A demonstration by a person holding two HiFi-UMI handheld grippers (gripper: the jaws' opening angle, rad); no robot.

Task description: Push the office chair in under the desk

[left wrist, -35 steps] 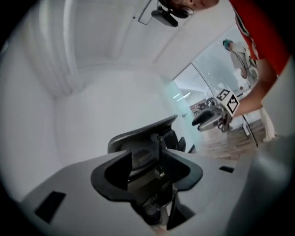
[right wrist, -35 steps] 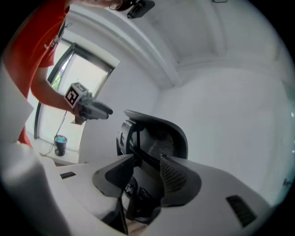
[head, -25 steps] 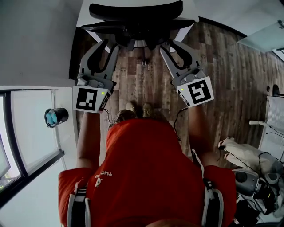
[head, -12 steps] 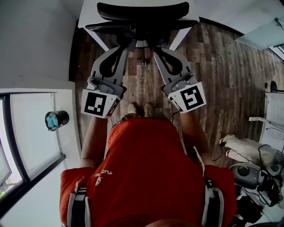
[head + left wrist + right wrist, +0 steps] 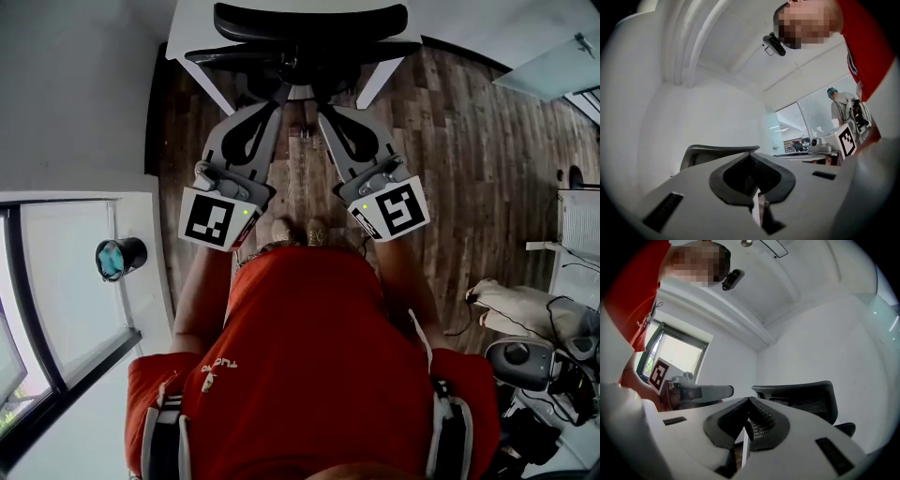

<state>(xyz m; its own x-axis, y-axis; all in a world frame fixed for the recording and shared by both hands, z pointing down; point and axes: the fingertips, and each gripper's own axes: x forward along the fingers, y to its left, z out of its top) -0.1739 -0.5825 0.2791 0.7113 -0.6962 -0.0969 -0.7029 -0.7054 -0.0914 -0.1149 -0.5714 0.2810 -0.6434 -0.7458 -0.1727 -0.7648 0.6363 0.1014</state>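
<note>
The black office chair (image 5: 309,26) stands at the top of the head view, its backrest against the white desk (image 5: 187,33). My left gripper (image 5: 275,99) and right gripper (image 5: 324,114) reach forward side by side, tips close behind the chair's back frame. I cannot tell whether they touch it. Both are shut with nothing between the jaws. In the left gripper view the shut left gripper (image 5: 751,155) points past the chair's backrest (image 5: 717,151). The right gripper view shows the shut right gripper (image 5: 749,399), the chair (image 5: 799,397) beyond it and the left gripper (image 5: 701,392) beside it.
A dark wooden floor (image 5: 450,141) lies under the chair. A window sill at the left carries a cup (image 5: 119,254). Bags and equipment (image 5: 530,361) lie at the lower right. The person's feet (image 5: 295,230) are just behind the grippers.
Both grippers have shut and drawn closer together behind the chair's middle. The chair sits slightly further up in the view, towards the desk.
</note>
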